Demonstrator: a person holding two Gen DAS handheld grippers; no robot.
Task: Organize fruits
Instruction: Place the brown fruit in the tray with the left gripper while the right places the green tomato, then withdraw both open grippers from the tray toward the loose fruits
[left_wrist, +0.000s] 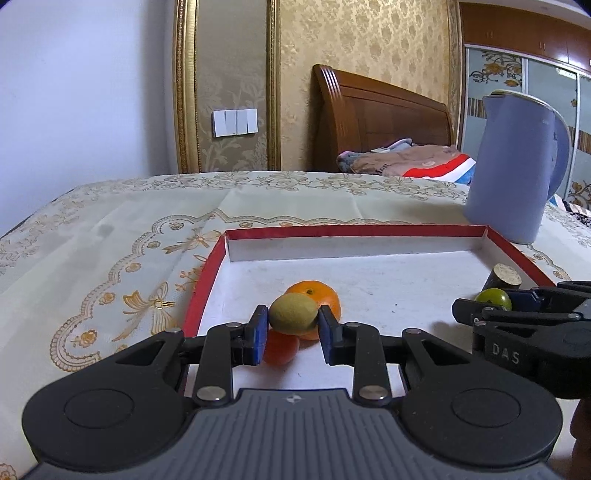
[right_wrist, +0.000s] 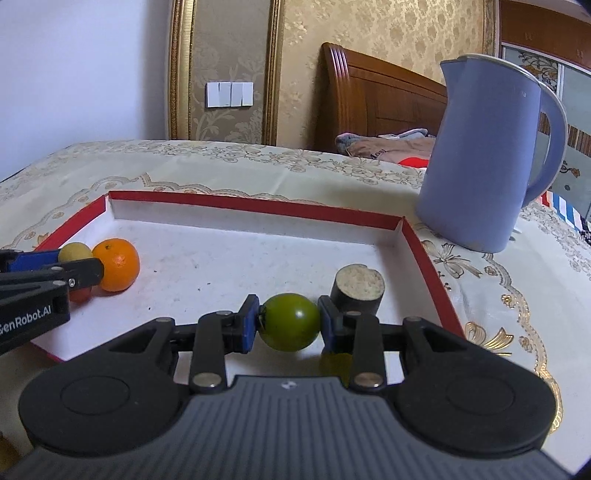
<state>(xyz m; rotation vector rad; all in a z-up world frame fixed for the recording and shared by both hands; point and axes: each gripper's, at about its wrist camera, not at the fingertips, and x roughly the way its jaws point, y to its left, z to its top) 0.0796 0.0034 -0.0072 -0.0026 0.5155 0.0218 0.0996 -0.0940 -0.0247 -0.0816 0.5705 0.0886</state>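
Observation:
My left gripper (left_wrist: 291, 325) is shut on a yellow-green kiwi-like fruit (left_wrist: 291, 314), held just above the white floor of a red-rimmed tray (left_wrist: 351, 230). Behind the fruit sits an orange (left_wrist: 319, 295), and a smaller red-orange fruit (left_wrist: 282, 347) lies under the left finger. My right gripper (right_wrist: 288, 325) is shut on a green tomato (right_wrist: 290, 321) over the tray's right side (right_wrist: 421, 251). A dark cut cylinder with a pale top (right_wrist: 358, 288) stands just beyond its right finger. The right wrist view shows the left gripper (right_wrist: 79, 273) beside the orange (right_wrist: 116, 264).
A tall lilac jug (right_wrist: 487, 158) stands on the patterned tablecloth (left_wrist: 110, 240) just past the tray's far right corner. A wooden headboard (left_wrist: 376, 114) and bedding lie behind the table. A yellowish fruit (right_wrist: 334, 363) is half hidden under the right gripper's finger.

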